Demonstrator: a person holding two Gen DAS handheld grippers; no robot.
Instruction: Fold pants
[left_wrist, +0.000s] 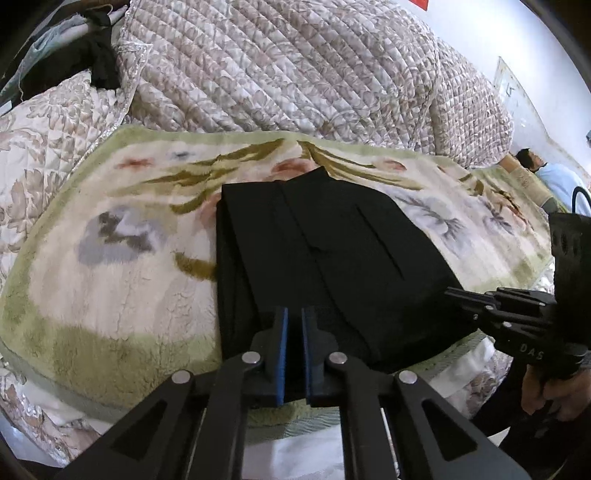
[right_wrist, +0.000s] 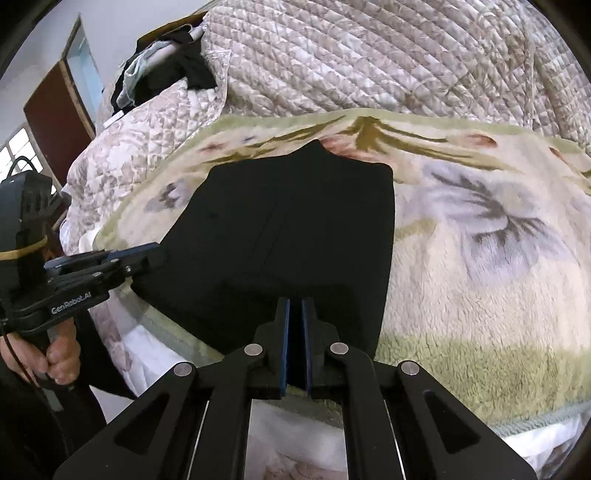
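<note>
Black pants (left_wrist: 325, 258) are seen folded into a compact stack, lying on a fleece blanket (left_wrist: 110, 266) with a green border and flower print, close to the blanket's near edge. The blanket is spread over a bed; a quilted floral bedspread (left_wrist: 295, 66) is bunched up behind it, with dark clothes (left_wrist: 99, 62) piled at the far left corner. The left claw (left_wrist: 294, 314) is positioned at the near edge of the pants, blue pads nearly together with only a narrow slit between them; dark fabric is seen in that slit, but whether it is pinched or just lies behind cannot be told. The right claw (right_wrist: 294, 304) is shown the same way at the near edge on the pants' right part, pads almost touching, a grip on the cloth not confirmable either. In the left wrist view the right claw's tip is seen at the pants' right near corner, with a hand (left_wrist: 557, 395) wrapped around its handle. In the right wrist view the left claw's tip is seen at the pants' left edge, held by the other hand (right_wrist: 59, 354).
</note>
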